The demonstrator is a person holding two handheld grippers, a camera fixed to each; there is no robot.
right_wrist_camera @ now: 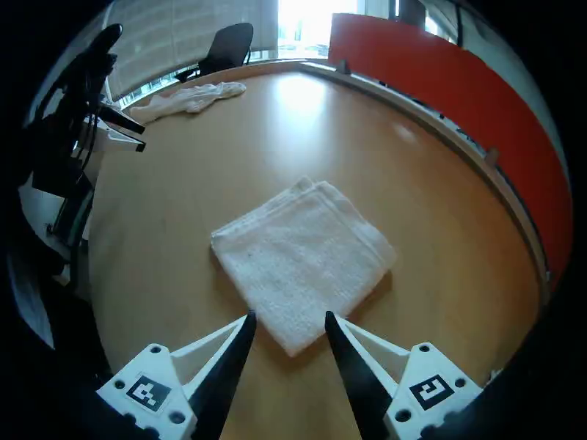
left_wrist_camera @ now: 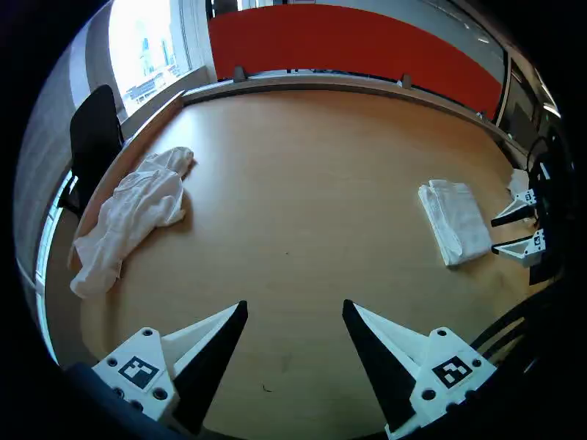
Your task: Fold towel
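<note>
Facing folded towel, right gripper gapes; left gripper gapes.

White folded towel flat, white crumpled towel well apart.

Folded white terry towel on round wooden table, near corner between fingers of right gripper, crumpled white cloth ahead-left of left gripper
</note>
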